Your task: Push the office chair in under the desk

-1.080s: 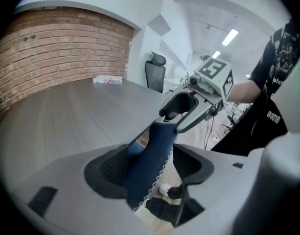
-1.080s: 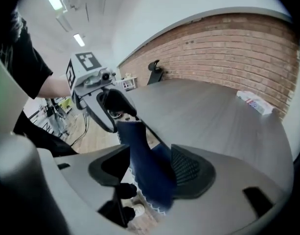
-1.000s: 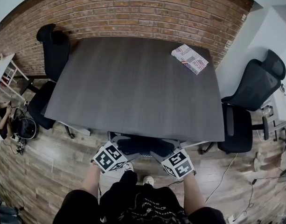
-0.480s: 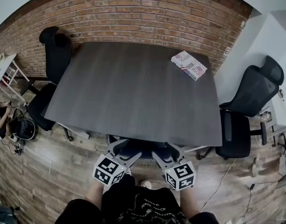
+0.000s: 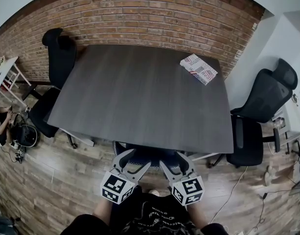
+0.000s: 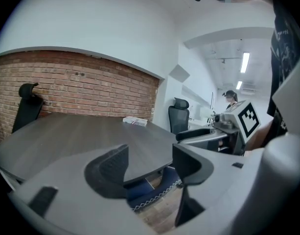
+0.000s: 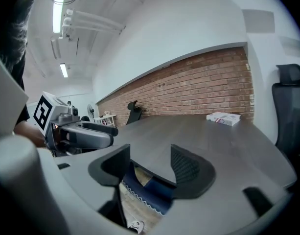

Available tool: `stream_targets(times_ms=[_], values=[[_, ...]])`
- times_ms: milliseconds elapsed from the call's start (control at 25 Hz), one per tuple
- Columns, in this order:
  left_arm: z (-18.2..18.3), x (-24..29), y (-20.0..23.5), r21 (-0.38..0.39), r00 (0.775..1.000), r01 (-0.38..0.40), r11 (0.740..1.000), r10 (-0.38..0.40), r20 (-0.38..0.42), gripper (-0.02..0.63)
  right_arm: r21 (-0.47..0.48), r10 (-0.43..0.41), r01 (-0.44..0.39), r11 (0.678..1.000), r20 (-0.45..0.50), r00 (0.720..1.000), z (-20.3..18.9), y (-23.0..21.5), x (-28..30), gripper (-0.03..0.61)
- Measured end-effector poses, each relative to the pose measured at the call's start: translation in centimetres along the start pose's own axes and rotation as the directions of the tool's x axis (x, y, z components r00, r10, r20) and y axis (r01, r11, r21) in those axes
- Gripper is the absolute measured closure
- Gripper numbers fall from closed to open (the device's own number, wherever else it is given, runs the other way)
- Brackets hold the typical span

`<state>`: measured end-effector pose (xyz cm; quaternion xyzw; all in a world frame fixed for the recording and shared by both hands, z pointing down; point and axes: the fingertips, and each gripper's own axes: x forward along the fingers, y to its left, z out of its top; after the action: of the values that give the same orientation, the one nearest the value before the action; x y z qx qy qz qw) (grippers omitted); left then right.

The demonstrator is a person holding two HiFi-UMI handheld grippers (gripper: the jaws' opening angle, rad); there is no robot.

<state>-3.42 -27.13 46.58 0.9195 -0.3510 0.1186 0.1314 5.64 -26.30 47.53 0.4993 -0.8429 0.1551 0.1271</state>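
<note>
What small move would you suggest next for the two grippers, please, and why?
Probably just draw both grippers back and finish. The chair looks tucked under the desk, with only a blue strip of it showing at the near edge. The left gripper and right gripper are open and gripping nothing, so no further push seems needed.

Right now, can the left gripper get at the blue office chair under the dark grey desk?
Probably yes: the left gripper, jaws open, hangs just short of the blue office chair, nothing between.

Desk [image 5: 140, 97] edge and office chair [image 5: 150, 155] block ahead; wood floor [image 5: 66, 180] leftward lies open.
</note>
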Motion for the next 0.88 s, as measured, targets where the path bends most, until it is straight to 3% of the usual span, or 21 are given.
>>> stream_targets(times_ms=[280,360,480,600,760,880], values=[[0.9,-0.2,-0.3,-0.007,0.999,0.023,1.000,-0.023,0.032,0.347,0.028,0.004,-0.004,1.000,0.013,1.000,0.4,0.3,-0.1,0.322],[1.1,-0.3,-0.1,0.000,0.999,0.019,1.000,-0.019,0.038,0.359,0.030,-0.014,0.013,0.999,0.032,0.999,0.9,0.1,-0.2,0.351],[1.4,-0.6,0.3,-0.005,0.999,-0.009,1.000,0.010,0.054,0.426,0.034,-0.049,0.047,0.998,0.073,0.996,1.7,-0.2,-0.4,0.458],[1.9,-1.2,0.9,-0.022,0.996,-0.033,0.999,0.035,0.085,0.550,0.031,-0.062,0.059,0.998,0.098,0.993,2.2,0.0,-0.3,0.538],[1.9,-1.6,1.3,-0.031,0.994,-0.040,0.999,0.043,0.097,0.603,0.024,-0.064,0.062,0.998,0.090,0.994,2.0,0.4,0.0,0.570],[1.7,-1.8,1.4,-0.066,0.995,-0.027,0.997,0.033,0.098,0.607,0.024,-0.063,0.062,0.998,0.071,0.995,1.7,0.8,0.1,0.575]])
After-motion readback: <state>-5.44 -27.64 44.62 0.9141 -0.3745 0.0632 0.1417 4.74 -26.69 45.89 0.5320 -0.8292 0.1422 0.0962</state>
